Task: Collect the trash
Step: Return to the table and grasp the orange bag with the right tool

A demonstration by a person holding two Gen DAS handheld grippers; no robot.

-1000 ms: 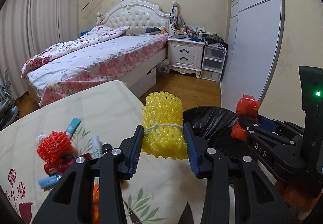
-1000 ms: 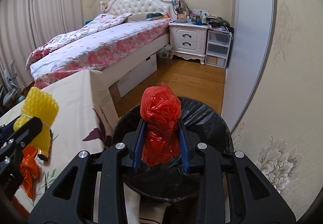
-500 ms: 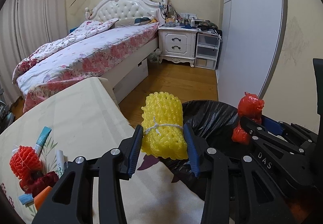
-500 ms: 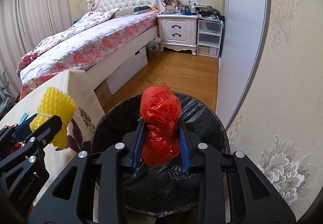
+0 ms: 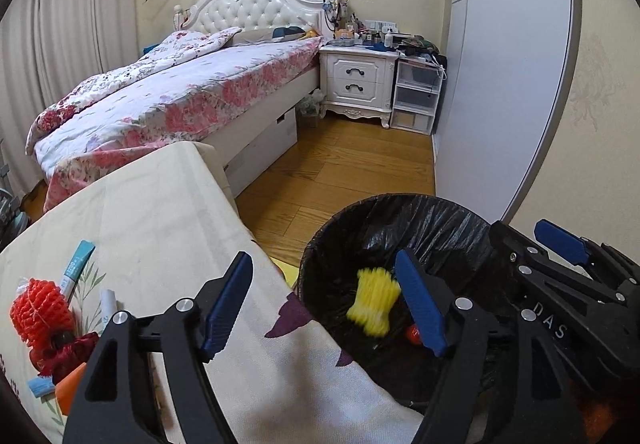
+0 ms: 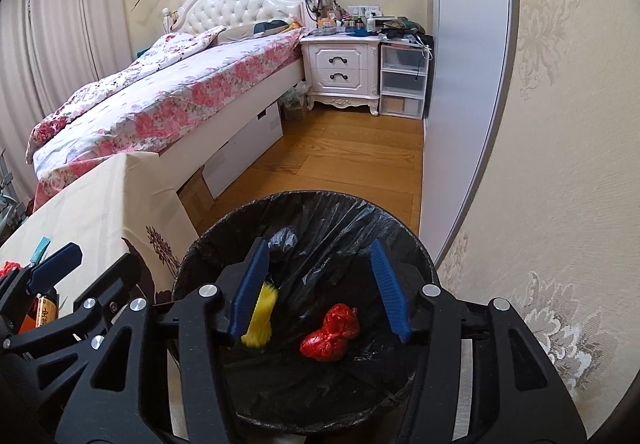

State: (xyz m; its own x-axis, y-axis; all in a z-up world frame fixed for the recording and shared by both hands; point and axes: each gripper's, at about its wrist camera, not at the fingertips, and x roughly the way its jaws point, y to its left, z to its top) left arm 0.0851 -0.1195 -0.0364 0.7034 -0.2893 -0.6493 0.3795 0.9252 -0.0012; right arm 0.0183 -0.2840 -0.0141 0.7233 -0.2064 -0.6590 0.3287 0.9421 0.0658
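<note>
A round bin lined with a black bag (image 5: 348, 220) (image 6: 404, 240) stands on the floor beside the table. A yellow foam net (image 5: 374, 300) (image 6: 260, 314), blurred, is inside the bin. A crumpled red plastic bag (image 6: 330, 332) lies inside too. My left gripper (image 5: 322, 304) hangs over the table corner and the bin's rim, its jaws opening with nothing between them. My right gripper (image 6: 318, 284) (image 5: 552, 244) hovers over the bin, its jaws opening and holding nothing.
On the cloth-covered table (image 5: 132, 216) lie a red foam net (image 5: 40, 312), small tubes (image 5: 76, 268) and other scraps at the left. Beyond are a bed (image 5: 172, 96), a white nightstand (image 5: 356, 80), wooden floor (image 5: 340, 164) and a wardrobe wall (image 5: 504, 84) on the right.
Both grippers opened. The yellow foam net left the left jaws and the red bag left the right jaws, and both are now down in the bin.
</note>
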